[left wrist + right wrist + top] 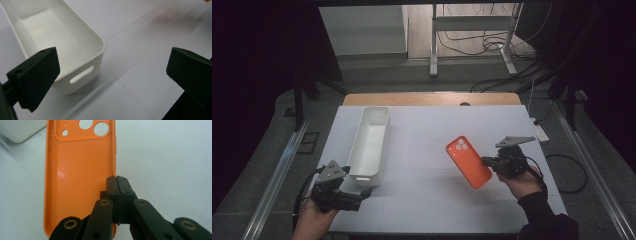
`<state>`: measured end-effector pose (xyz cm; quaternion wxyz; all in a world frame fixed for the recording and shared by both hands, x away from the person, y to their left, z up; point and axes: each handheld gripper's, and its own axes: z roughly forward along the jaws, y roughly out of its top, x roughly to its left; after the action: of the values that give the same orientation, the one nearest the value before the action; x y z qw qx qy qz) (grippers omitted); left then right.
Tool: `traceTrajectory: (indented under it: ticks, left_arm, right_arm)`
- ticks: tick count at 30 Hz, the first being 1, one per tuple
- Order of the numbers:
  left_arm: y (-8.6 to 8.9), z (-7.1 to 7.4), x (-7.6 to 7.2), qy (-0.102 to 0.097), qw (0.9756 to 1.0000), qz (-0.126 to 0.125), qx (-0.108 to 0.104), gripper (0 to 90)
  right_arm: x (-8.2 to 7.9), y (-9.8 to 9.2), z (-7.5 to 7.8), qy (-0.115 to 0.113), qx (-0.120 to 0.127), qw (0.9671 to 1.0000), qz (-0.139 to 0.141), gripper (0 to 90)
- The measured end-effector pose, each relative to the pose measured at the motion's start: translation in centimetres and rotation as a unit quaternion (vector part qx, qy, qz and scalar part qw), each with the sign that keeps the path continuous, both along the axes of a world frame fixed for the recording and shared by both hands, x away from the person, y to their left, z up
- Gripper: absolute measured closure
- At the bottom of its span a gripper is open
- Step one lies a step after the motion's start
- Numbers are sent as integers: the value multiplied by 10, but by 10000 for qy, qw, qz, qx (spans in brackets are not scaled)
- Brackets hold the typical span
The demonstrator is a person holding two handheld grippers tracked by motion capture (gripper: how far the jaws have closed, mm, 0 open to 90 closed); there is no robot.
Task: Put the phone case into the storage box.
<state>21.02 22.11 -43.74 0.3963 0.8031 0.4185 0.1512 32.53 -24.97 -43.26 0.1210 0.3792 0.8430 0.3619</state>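
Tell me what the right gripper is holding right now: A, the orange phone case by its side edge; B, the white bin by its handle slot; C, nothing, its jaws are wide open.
A: the right gripper has its jaws shut on the side edge of the orange phone case, which the high view shows held beside the white bin.

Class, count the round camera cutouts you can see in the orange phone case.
4. In the right gripper view, the orange phone case shows two large holes near its top edge, plus a smaller and a tiny one to their left. The picture's top edge may hide more.
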Motion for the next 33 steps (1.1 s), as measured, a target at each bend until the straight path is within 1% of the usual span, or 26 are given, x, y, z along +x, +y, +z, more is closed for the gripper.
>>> traceTrajectory:
  ticks: [8,12,15,19,20,23,27,33]
  left_arm:
    - [-13,3,11,10,9999,-151,-64,0]
    - [-20,4,17,22,9997,-224,-46,0]
    - [-25,5,21,53,9995,-283,-92,0]
    - [-30,6,25,55,9994,-331,-75,0]
    - [-34,6,28,72,9993,-361,-95,0]
    - [-38,7,31,100,9991,-387,-117,0]
    - [-43,7,37,171,9987,-425,-238,0]
    - [-53,7,45,238,9984,-474,-206,0]
  right_arm:
    - [-1,3,2,-37,51,10000,8,888]
    - [-1,5,2,-73,58,10000,16,889]
    - [-2,6,2,-74,92,9999,44,889]
    - [-2,8,4,-87,118,9999,42,889]
    - [-2,8,4,-88,148,9998,45,889]
    - [-2,9,4,-111,168,9998,43,889]
    - [-3,10,5,-131,191,9997,47,888]
    - [-3,13,6,-165,210,9996,67,889]
